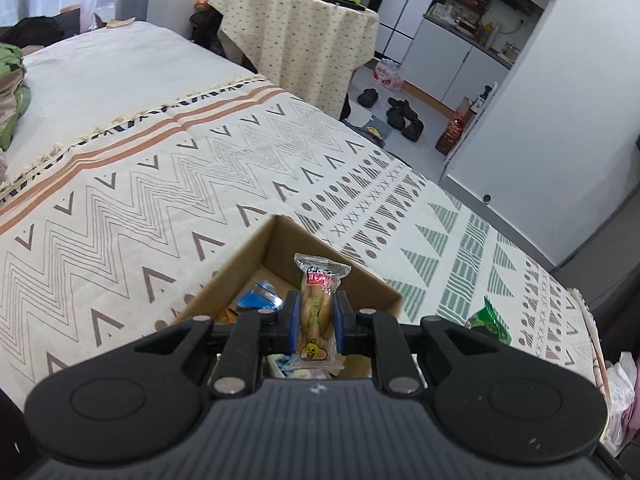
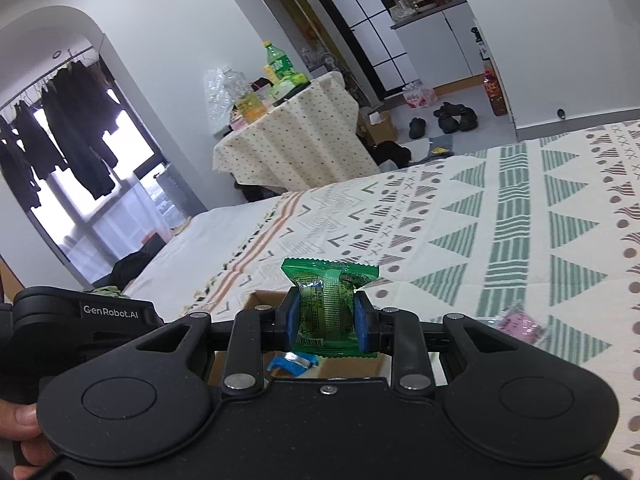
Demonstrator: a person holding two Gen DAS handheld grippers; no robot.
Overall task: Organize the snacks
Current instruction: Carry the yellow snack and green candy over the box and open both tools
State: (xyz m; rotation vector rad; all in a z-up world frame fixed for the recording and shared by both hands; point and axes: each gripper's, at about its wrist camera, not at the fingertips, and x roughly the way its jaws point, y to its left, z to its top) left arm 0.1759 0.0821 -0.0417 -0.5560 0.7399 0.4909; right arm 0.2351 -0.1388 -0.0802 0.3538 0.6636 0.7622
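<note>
While the left claw (image 1: 316, 316) pinches a clear crinkly bread packet (image 1: 318, 308), the right claw (image 2: 325, 316) clamps a glossy green pouch (image 2: 326, 304).

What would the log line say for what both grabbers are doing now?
left gripper: shut on clear bread snack above cardboard box | right gripper: shut on green snack packet

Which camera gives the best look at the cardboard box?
The left wrist view: the cardboard box shows its open top, walls and snacks inside. The right wrist view shows only a rim corner and floor strip behind the gripper.
</note>
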